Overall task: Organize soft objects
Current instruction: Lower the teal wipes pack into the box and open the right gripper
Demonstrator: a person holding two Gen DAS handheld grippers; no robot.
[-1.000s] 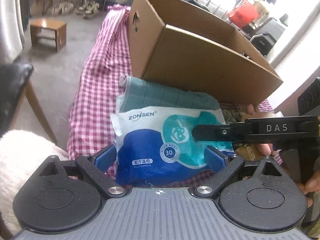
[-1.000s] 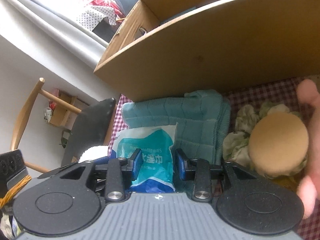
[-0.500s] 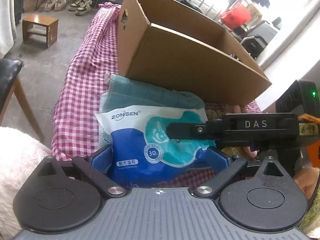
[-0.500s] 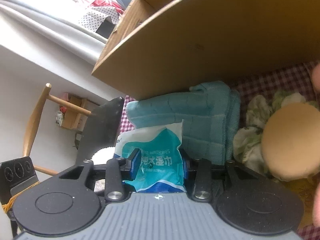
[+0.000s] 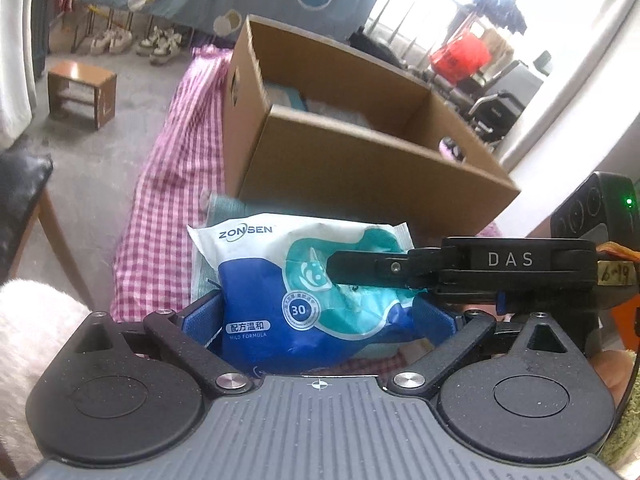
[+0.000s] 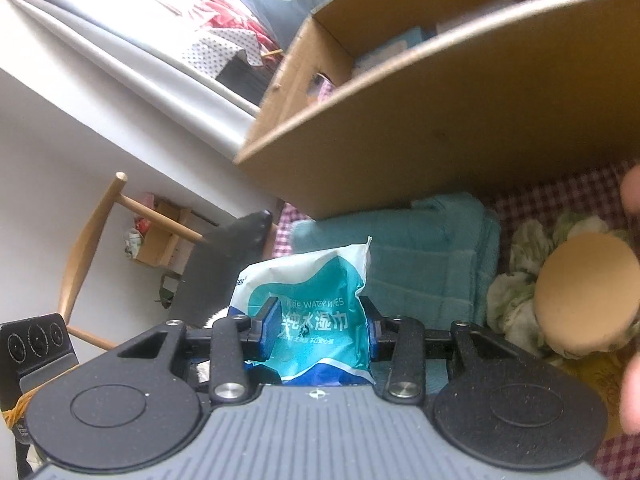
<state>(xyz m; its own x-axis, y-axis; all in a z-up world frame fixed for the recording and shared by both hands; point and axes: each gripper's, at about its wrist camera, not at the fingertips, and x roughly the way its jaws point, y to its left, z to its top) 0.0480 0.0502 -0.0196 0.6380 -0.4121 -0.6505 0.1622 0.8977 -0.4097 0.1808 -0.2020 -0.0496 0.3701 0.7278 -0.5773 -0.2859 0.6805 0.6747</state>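
Observation:
A blue and white ZONSEN wet-wipes pack [image 5: 296,280] is lifted off the checked cloth, held from two sides. My left gripper [image 5: 318,318] is shut on its lower edge, blue pads at each side. My right gripper [image 6: 318,326] is shut on its teal end [image 6: 316,300]; its black finger [image 5: 372,268] lies across the pack in the left wrist view. A folded teal towel [image 6: 420,256] lies under the pack, against the open cardboard box [image 5: 360,152]. The box [image 6: 460,112] holds some items inside.
A tan round sponge [image 6: 584,288] on green-white cloth [image 6: 516,300] lies right of the towel. The pink checked cloth [image 5: 176,200] covers the table. A black-seated chair [image 5: 20,192], white fluffy fabric [image 5: 36,328] and a small wooden stool [image 5: 80,92] stand left.
Both grippers have risen with the wipes pack; it has come up off the towel. The inside of the box now shows in both views.

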